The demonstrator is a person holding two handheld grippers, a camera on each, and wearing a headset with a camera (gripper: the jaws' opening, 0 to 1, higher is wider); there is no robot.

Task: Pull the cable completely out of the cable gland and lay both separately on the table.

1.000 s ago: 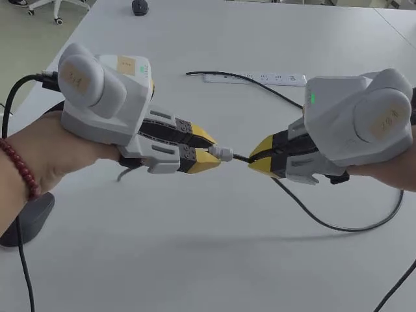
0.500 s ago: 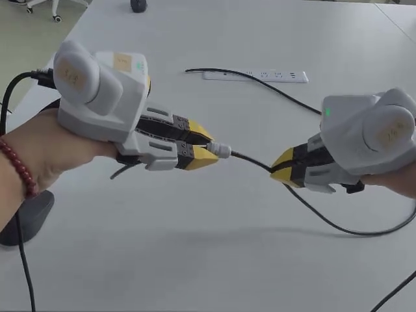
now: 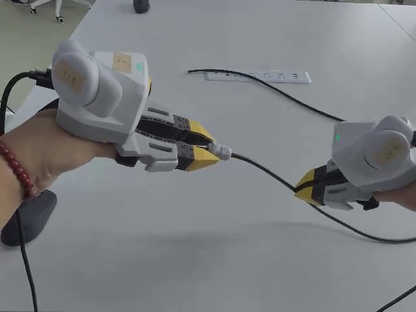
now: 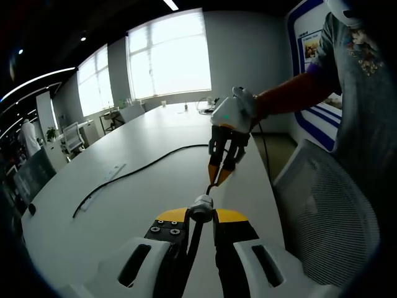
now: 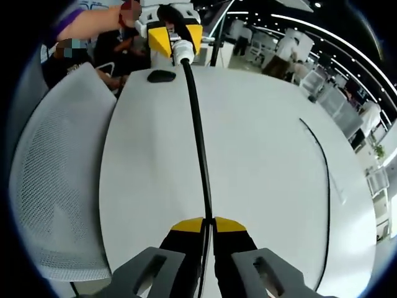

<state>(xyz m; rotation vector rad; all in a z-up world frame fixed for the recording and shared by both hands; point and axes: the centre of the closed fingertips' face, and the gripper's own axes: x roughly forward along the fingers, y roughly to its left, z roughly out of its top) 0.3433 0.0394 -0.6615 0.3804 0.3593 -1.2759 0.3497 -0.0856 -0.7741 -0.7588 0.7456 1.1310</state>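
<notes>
My left gripper [image 3: 209,154] is shut on a small white cable gland [image 3: 220,152], held above the table at the left; the left gripper view has the gland [image 4: 201,205] poking out between its yellow tips. A black cable [image 3: 266,172] runs taut from the gland to my right gripper [image 3: 304,189], which is shut on it low at the right. In the right gripper view the cable [image 5: 197,124] stretches from the yellow jaws up to the gland [image 5: 179,51]. Beyond the right gripper the cable trails across the table and off the frame's right edge.
A white power strip [image 3: 260,77] lies at the back of the white table [image 3: 195,247], with a black lead curving from it. A dark mouse [image 3: 140,6] sits at the far edge. A dark object [image 3: 27,218] rests at the left edge. Mesh chairs stand beside the table.
My right gripper has slid right and downward, away from the gland, with the cable in it. A longer stretch of cable now spans between the grippers. The left gripper has stayed nearly still.
</notes>
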